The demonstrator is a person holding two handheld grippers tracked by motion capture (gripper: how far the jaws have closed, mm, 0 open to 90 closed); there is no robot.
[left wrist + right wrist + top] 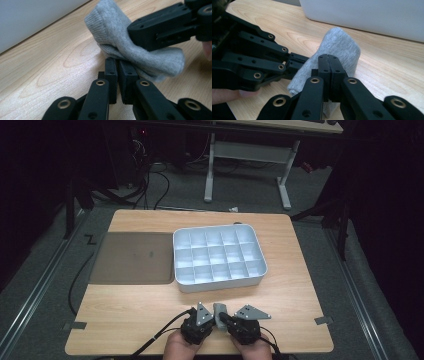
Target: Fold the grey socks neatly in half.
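A small grey knitted cloth (219, 312), folded like a sock, is held just above the wooden table (125, 315) near its front edge. My left gripper (213, 323) is shut on its left side and my right gripper (224, 320) is shut on its right side, tips almost meeting. In the left gripper view my own jaws (118, 62) pinch the lower fold of the cloth (112, 27), and the right gripper (131, 30) clamps it from the upper right. In the right gripper view my jaws (329, 58) bite the cloth (339, 42), with the left gripper (295, 62) coming in from the left.
A white tray (220, 287) with several empty compartments stands mid-table, just beyond the grippers; its wall (367, 15) is close behind the cloth. A dark flat mat (132, 257) lies to the tray's left. Bare wood lies left and right of the hands.
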